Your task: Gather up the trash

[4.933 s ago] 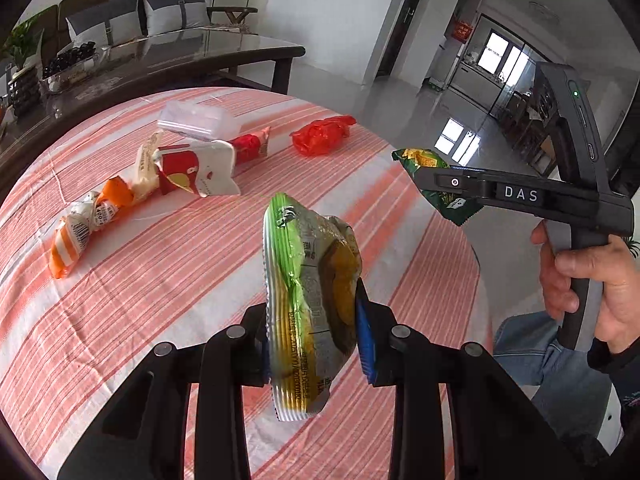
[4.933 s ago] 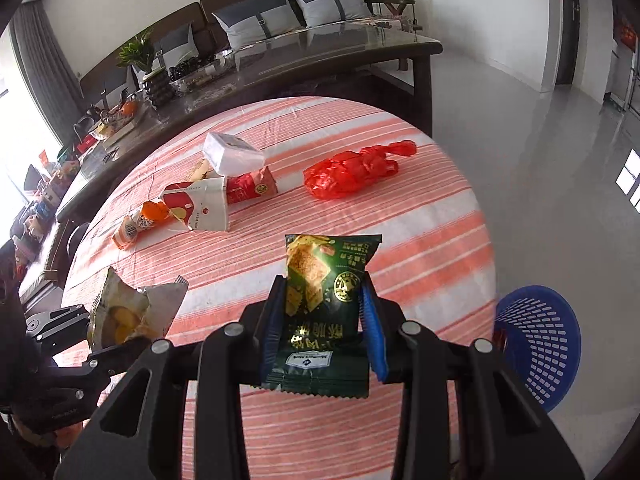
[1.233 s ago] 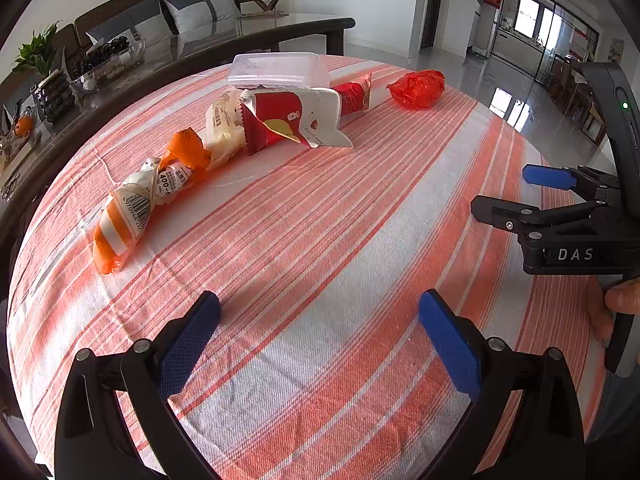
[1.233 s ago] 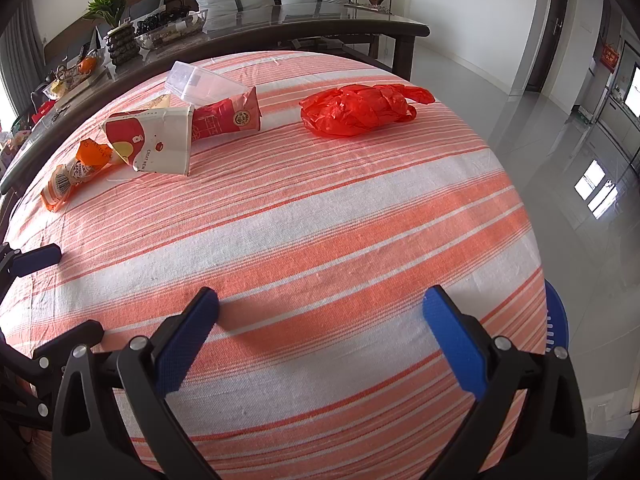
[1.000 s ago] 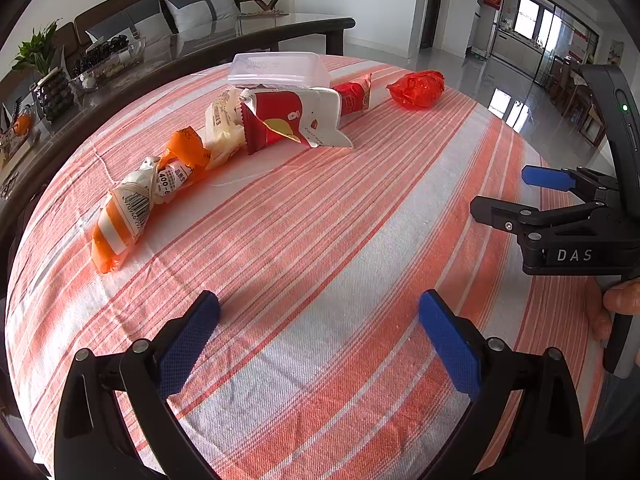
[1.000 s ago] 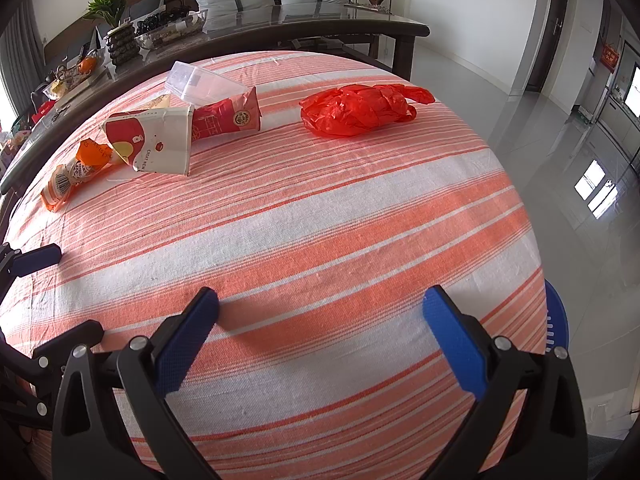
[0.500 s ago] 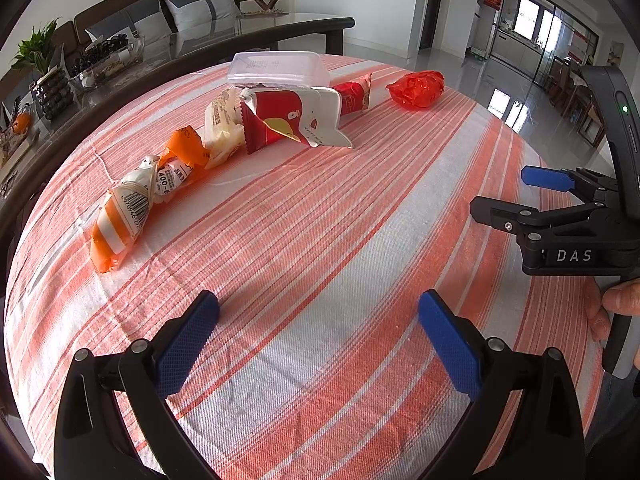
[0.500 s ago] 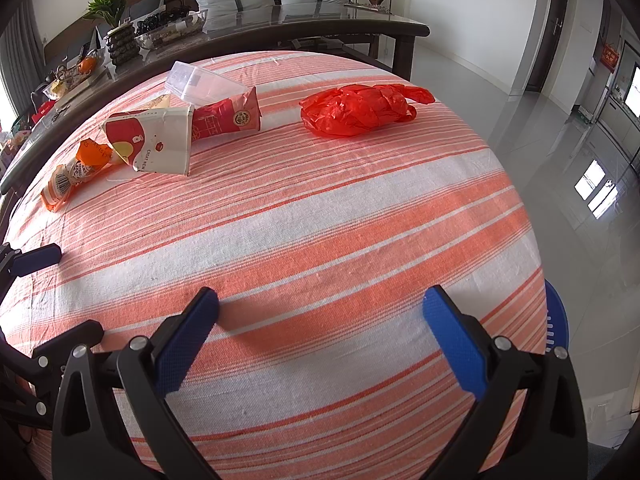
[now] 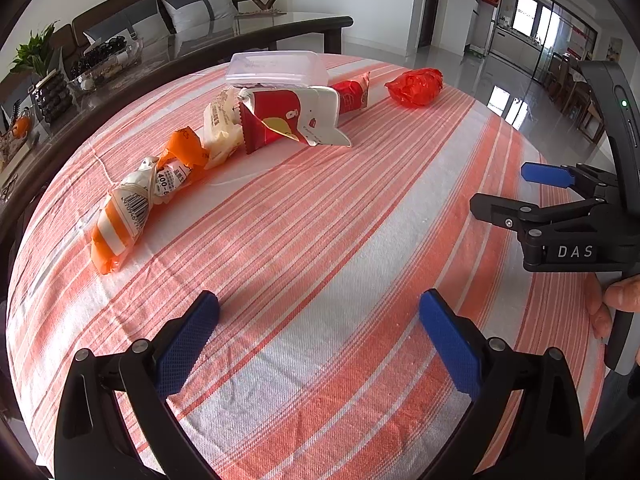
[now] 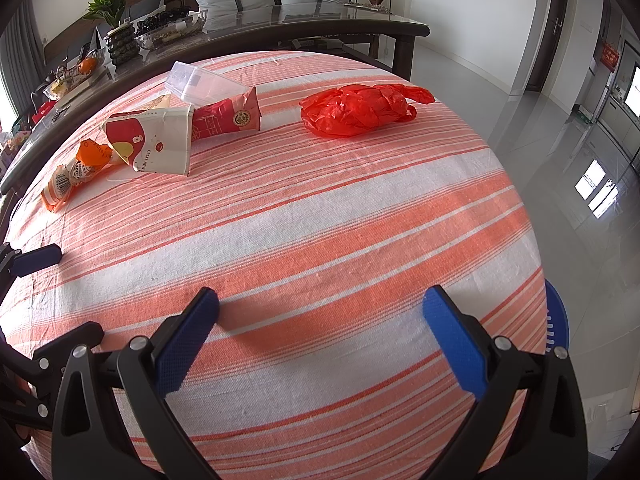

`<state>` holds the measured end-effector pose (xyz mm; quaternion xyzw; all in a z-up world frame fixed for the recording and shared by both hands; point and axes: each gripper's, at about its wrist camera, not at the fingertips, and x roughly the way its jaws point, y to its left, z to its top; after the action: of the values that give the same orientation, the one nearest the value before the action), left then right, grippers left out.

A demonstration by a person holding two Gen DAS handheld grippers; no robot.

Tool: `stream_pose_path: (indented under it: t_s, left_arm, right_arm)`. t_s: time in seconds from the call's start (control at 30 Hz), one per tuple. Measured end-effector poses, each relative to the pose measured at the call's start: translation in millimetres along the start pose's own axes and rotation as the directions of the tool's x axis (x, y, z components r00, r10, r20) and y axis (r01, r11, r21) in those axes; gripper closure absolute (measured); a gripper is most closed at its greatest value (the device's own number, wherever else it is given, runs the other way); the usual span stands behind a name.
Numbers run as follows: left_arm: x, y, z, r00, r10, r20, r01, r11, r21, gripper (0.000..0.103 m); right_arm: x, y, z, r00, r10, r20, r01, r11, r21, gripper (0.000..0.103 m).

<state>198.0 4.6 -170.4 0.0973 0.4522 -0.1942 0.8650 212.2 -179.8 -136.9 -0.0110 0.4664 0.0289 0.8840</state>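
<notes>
Trash lies across the far half of a round table with an orange-and-white striped cloth [image 9: 320,264]. An orange-and-white wrapper [image 9: 140,200] lies at the left, a red-and-white snack bag [image 9: 296,116] in the middle, a clear plastic box [image 9: 276,68] behind it, and a crumpled red plastic bag [image 10: 360,110] to the right. My left gripper [image 9: 318,340] hovers open and empty over the near cloth. My right gripper [image 10: 320,338] is open and empty too, low over the table's near right side. It also shows in the left wrist view as the right gripper [image 9: 520,188].
A blue slotted basket [image 10: 556,324] stands on the floor just past the table's right edge. A dark glass-topped table [image 10: 280,20] with bowls and a plant sits behind, with a sofa beyond. A hand [image 9: 612,304] holds the right gripper's handle.
Nearly five seconds ago each gripper was shut on a snack packet; both packets are gone and both grippers stand open. Over the last second almost nothing has moved.
</notes>
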Motion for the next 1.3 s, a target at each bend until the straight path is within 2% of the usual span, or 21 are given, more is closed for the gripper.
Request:
stream_pose_path:
  t_s: [0.53,0.67,0.73,0.8,0.93,1.0,1.07,1.13,1.17,1.23,1.3]
  left_arm:
    - [-6,5,-3,1.0,0.007,-0.003,-0.007,1.0,-0.013,0.004]
    - [-34,49,-11,0.997,-0.037,0.067,0.045,0.993,-0.111,0.004]
    - [-41,77,-10,0.996,-0.016,0.087,0.03,0.987,-0.155,0.004]
    - [-39,99,-5,0.997,0.006,0.071,0.006,0.984,-0.176,0.004]
    - [-17,115,11,0.998,-0.041,0.047,0.046,0.992,-0.114,0.004]
    - [-3,118,21,0.999,-0.036,0.037,0.038,0.997,-0.064,0.004]
    - [10,123,31,1.0,-0.024,0.016,0.024,0.999,-0.039,0.004]
    - [21,129,38,0.999,-0.037,-0.003,0.037,0.999,-0.033,0.004]
    - [23,131,41,0.999,-0.046,-0.004,0.046,0.999,-0.028,0.004]
    - [25,132,45,0.998,-0.068,0.006,0.068,0.998,-0.015,0.004]
    - [23,132,47,0.994,-0.104,0.022,0.105,0.994,-0.016,0.004]
  right_arm:
    - [0,0,0,1.0,0.0,0.0,0.0,1.0,0.0,0.004]
    - [0,0,0,1.0,0.0,0.0,0.0,1.0,0.0,0.004]
    - [0,0,0,1.0,0.0,0.0,0.0,1.0,0.0,0.005]
    - [0,0,0,1.0,0.0,0.0,0.0,1.0,0.0,0.005]
    - [0,0,0,1.0,0.001,0.0,-0.001,1.0,0.0,0.005]
    - [0,0,0,1.0,0.003,0.0,-0.003,1.0,0.001,0.004]
    - [-4,-7,0,0.999,0.043,0.014,-0.043,0.999,0.029,0.004]
    - [-9,-25,7,0.99,0.136,0.047,-0.14,0.984,0.109,0.005]
    - [-8,-36,15,0.986,0.155,0.062,-0.163,0.975,0.15,0.005]
    - [-2,-53,36,0.986,0.157,0.047,-0.164,0.963,0.215,0.005]
    - [7,-63,61,0.98,0.192,0.051,-0.199,0.944,0.262,0.005]
